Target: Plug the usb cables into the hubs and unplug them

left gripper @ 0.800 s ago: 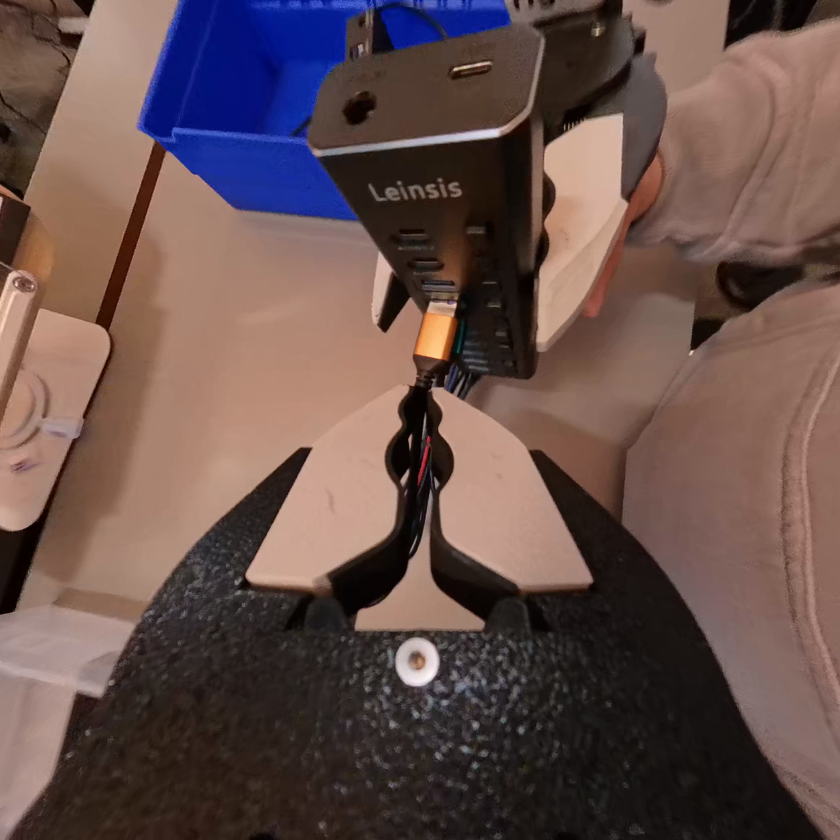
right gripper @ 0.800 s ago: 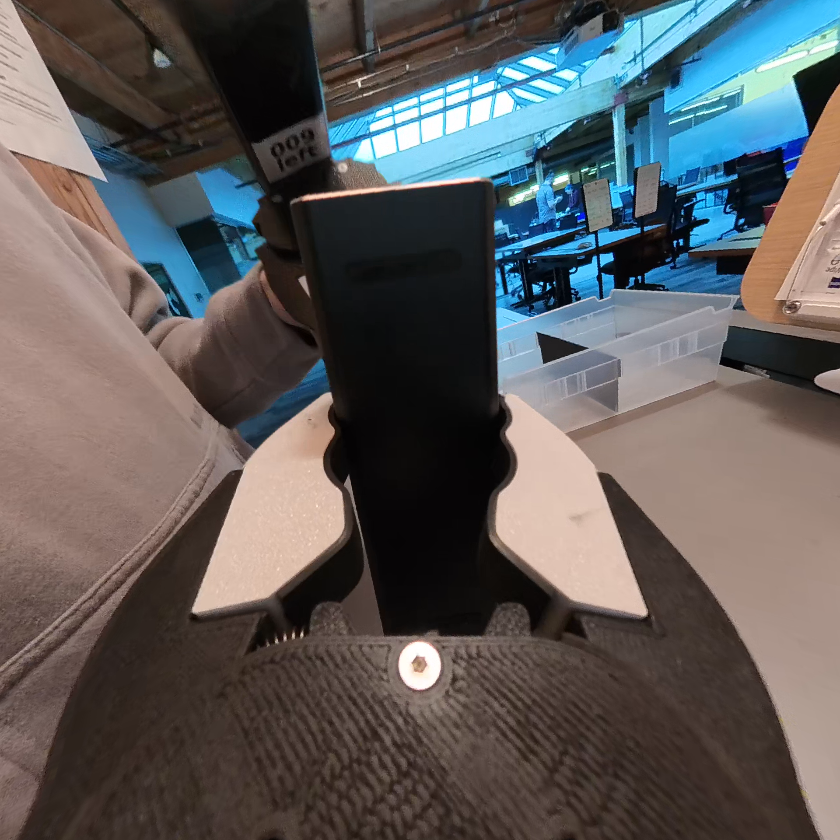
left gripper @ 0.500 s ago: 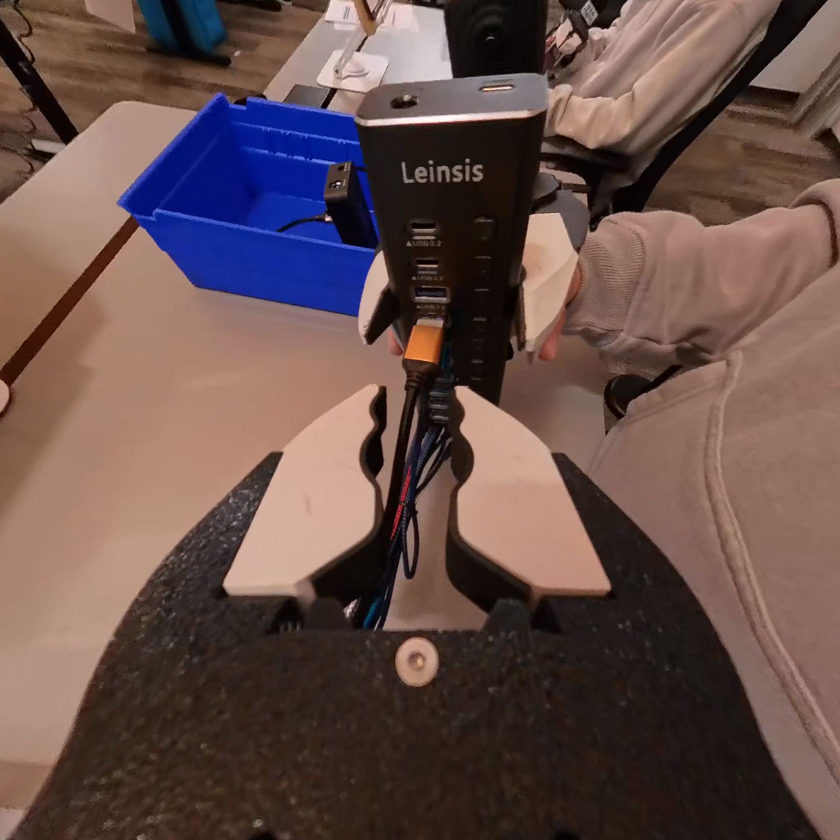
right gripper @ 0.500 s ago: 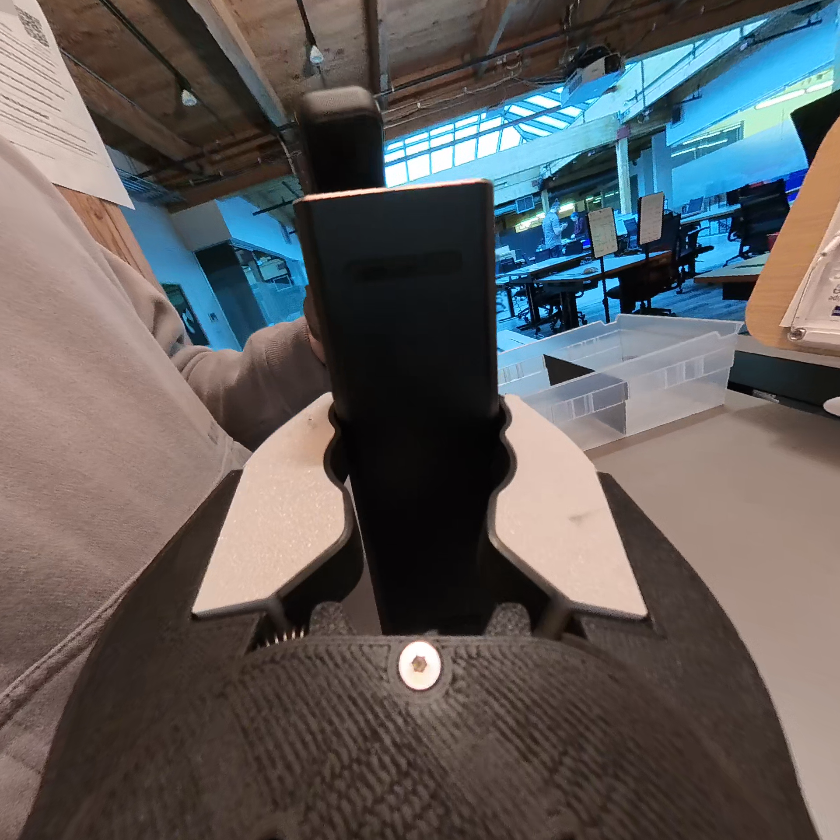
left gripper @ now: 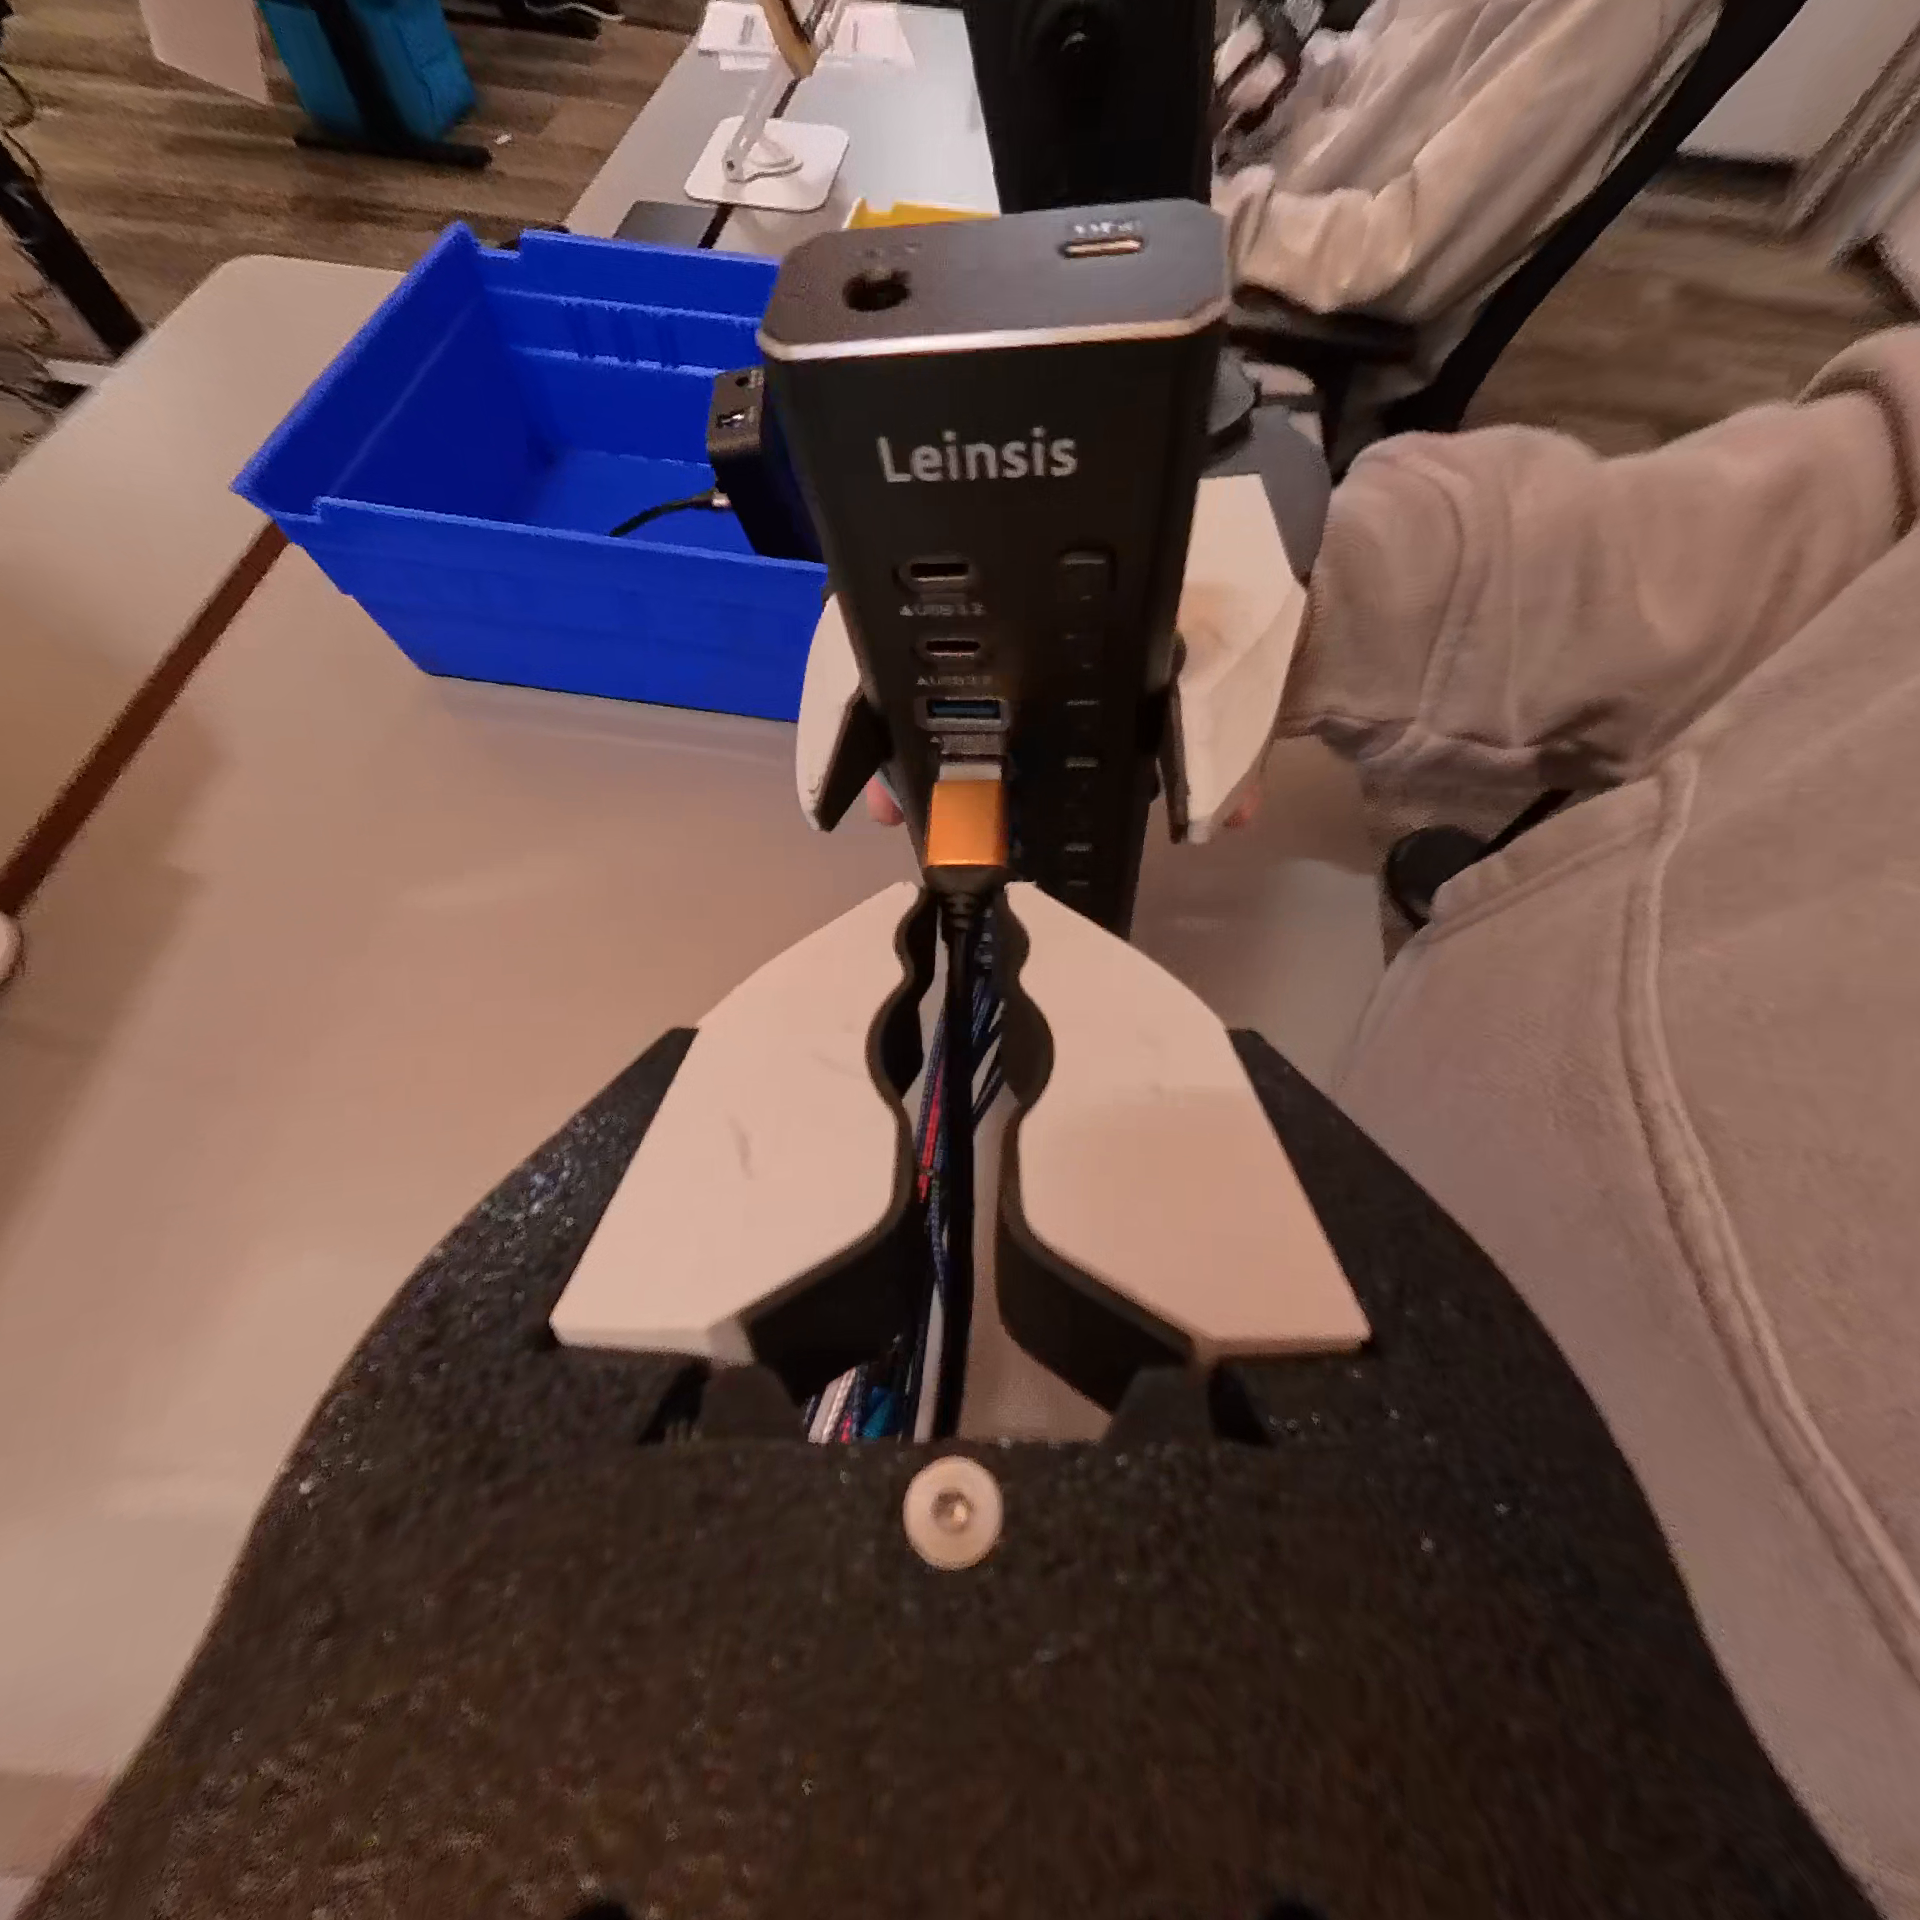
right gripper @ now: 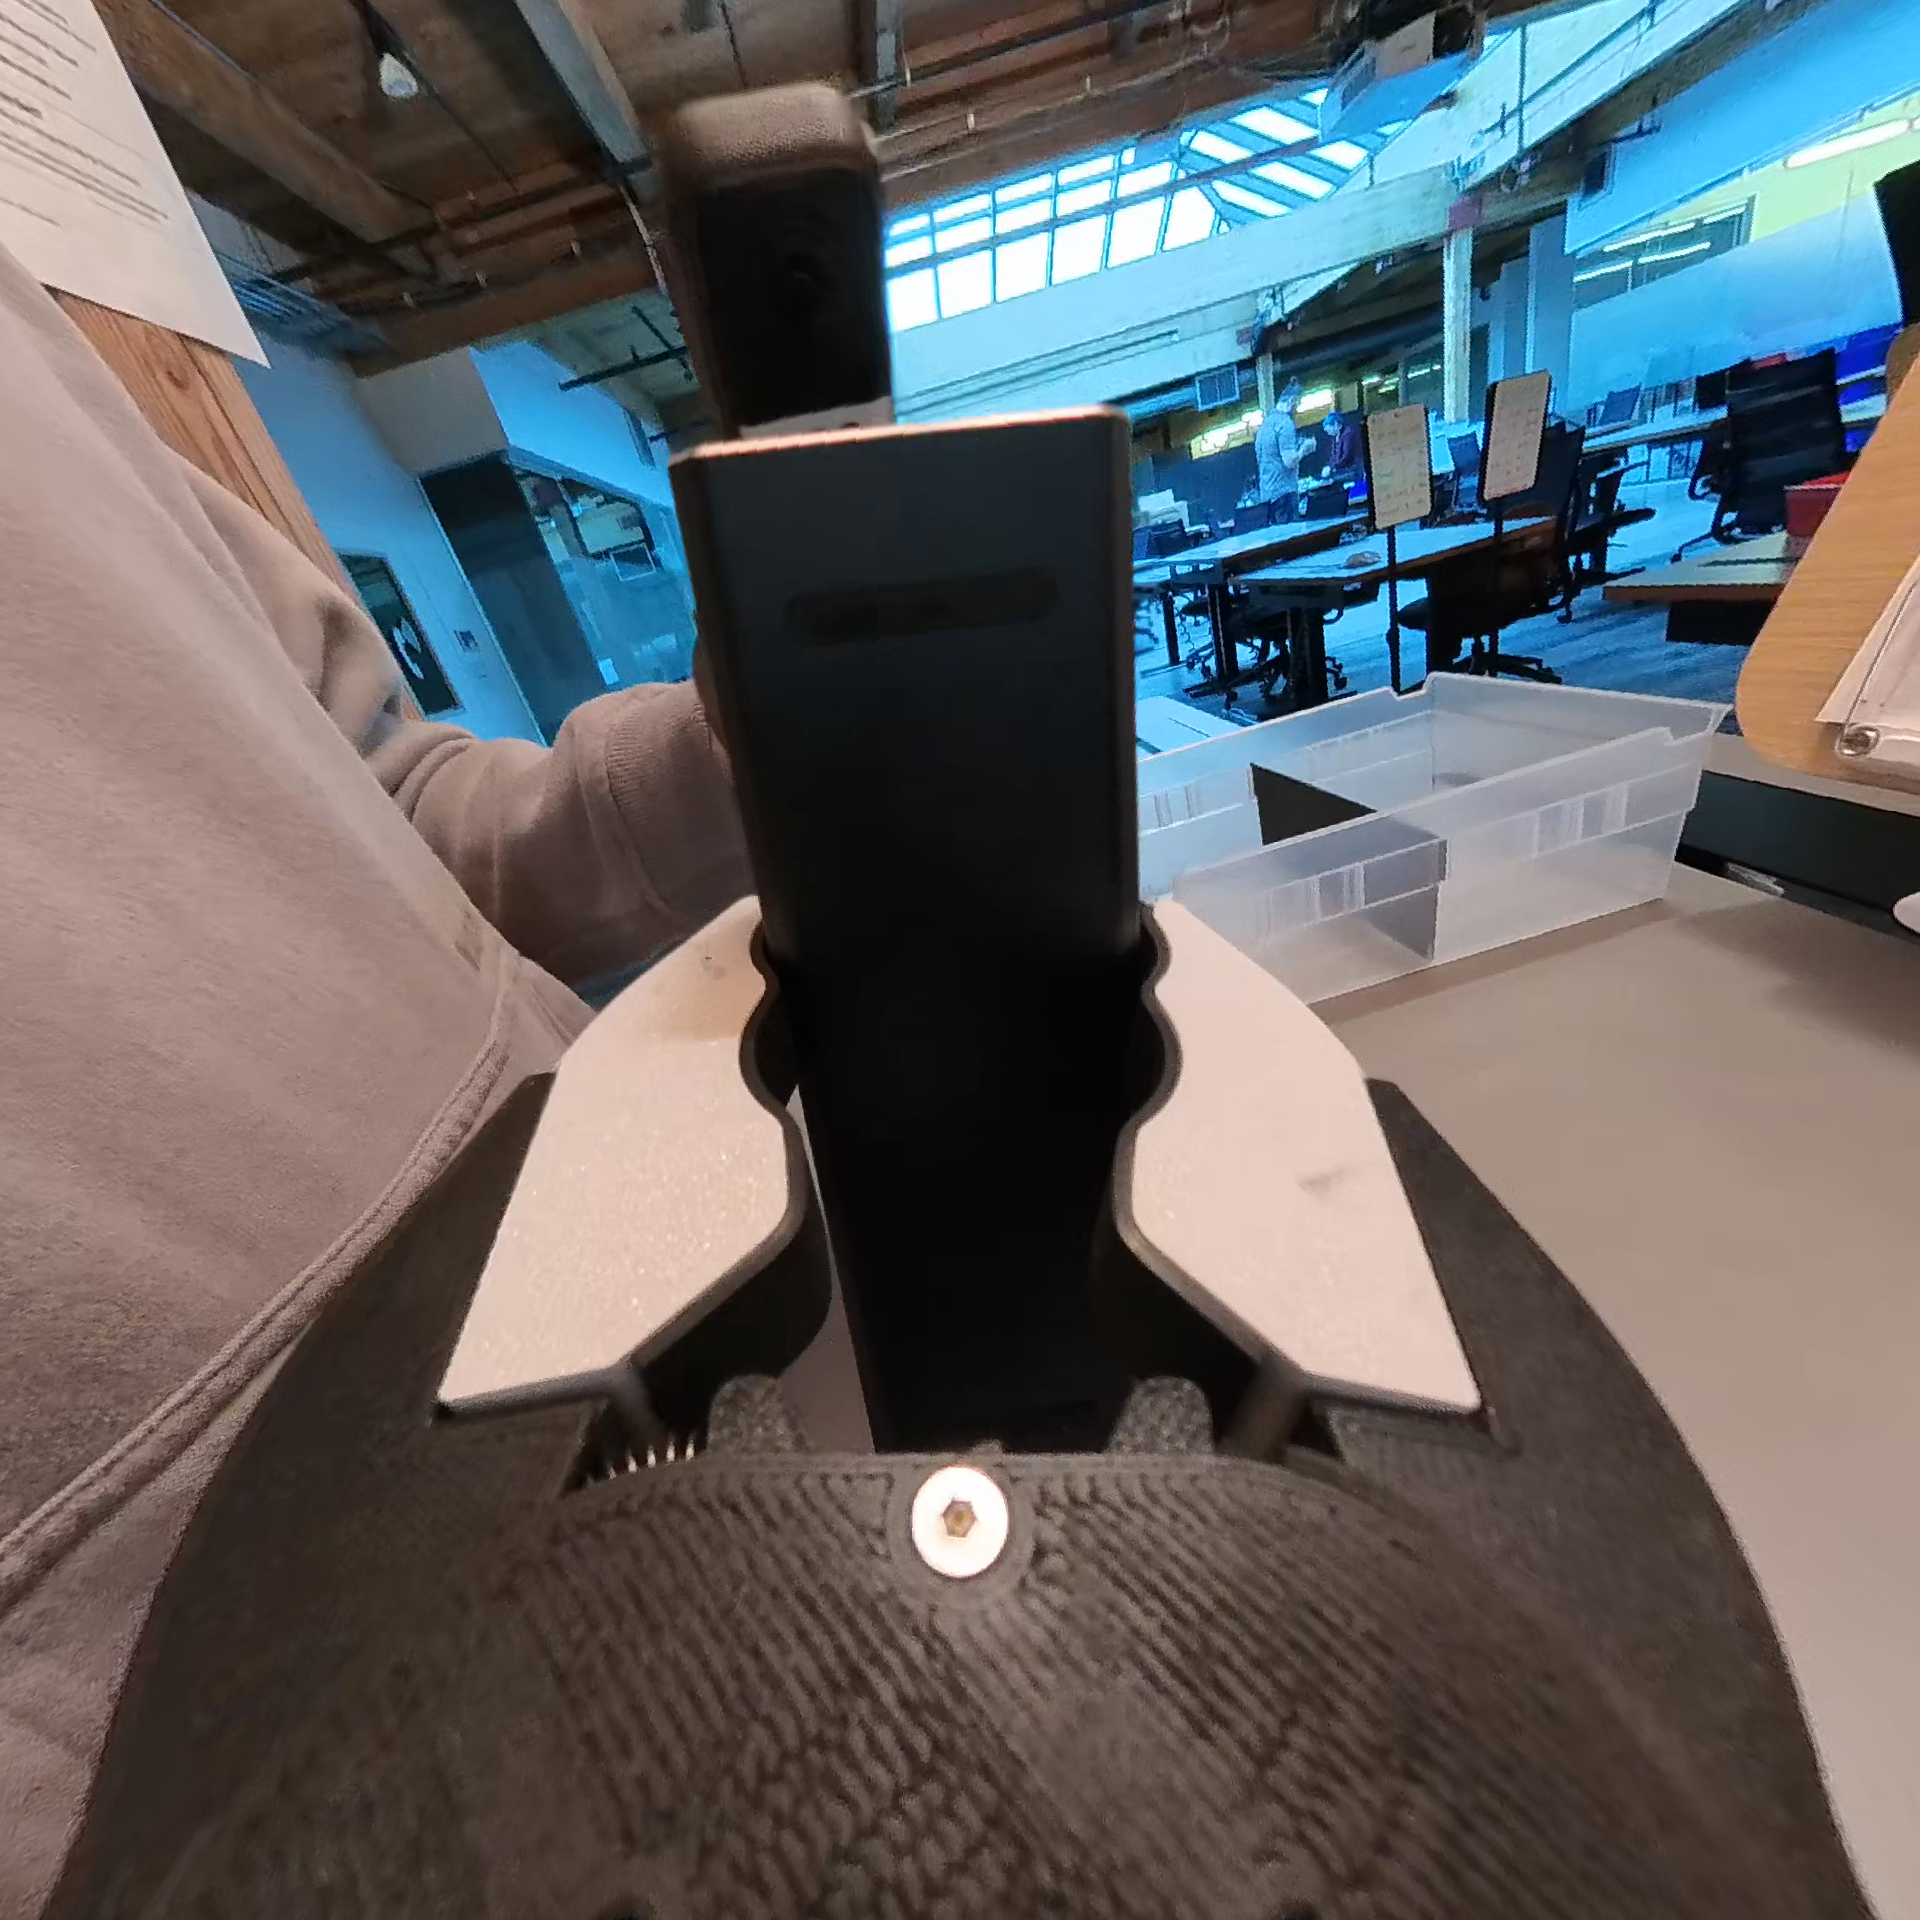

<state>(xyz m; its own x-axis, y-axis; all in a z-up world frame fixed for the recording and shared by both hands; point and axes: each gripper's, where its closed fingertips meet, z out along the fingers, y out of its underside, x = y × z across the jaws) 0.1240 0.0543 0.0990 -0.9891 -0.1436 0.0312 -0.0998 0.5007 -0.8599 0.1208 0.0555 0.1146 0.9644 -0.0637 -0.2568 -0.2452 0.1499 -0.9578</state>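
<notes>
Change: left gripper [left gripper: 961, 925] narrowed from half a second ago, fingers now pinching the cable [left gripper: 958, 1091] just behind the orange plug [left gripper: 966, 821].
Meaning: likely set to pull the plug out.
Hub [left gripper: 1003, 540]: upright, clamped in right gripper [right gripper: 956, 977].
Plug: seated in hub, just ahead of left fingertips.
Bin [left gripper: 436, 540]: beyond, on table [left gripper: 364, 987].

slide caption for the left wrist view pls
Left tool holds an orange-plug cable at the black hub gripped by the right tool.

Black hub [left gripper: 1003, 540] upright, orange-plugged cable [left gripper: 966, 831] inserted
</notes>
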